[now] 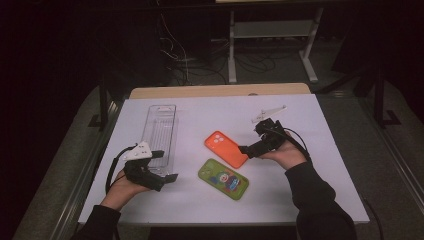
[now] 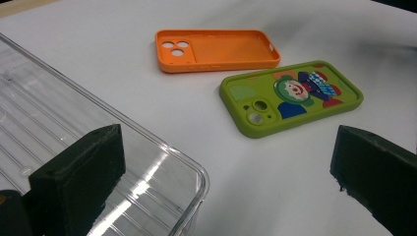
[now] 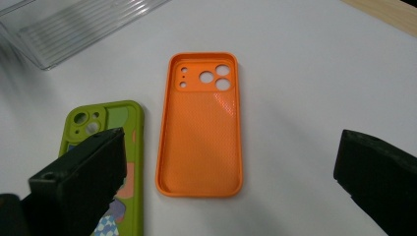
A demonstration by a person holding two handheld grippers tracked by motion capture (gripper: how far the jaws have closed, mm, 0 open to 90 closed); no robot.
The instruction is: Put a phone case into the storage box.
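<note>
A white table (image 1: pixel 300 190) fills the middle of the high view, with a strip of bare wood along its far edge. The room around it is dark. Behind the table, loose cables (image 1: pixel 175 55) lie on the floor near the legs of a pale stand (image 1: pixel 270 35).

Three things lie on the table: one clear tray and two phone cases. The clear tray (image 1: pixel 162 135) is long and ribbed, set lengthwise at the left. One orange case (image 1: pixel 226 148) lies near the centre, hollow side up, its camera holes toward the far end. One green case (image 1: pixel 223 178), printed with a cartoon clown, lies just beside it on the near side, apart from it.

Two hands come in from the bottom, each in a dark sleeve, each holding a gripper. The left gripper (image 1: pixel 167 166) sits low at the near end of the tray, pointing right. In the left gripper view its jaws are spread wide and hold nothing; one jaw stands over the tray's near corner (image 2: pixel 147 167), and the green case (image 2: pixel 290 96) and orange case (image 2: pixel 216 49) lie ahead. The right gripper (image 1: pixel 249 151) points left, its tips just beside the orange case's near right edge. In the right gripper view its jaws are also wide apart and empty, with the orange case (image 3: pixel 201 128) lying flat between them on the table.
</note>
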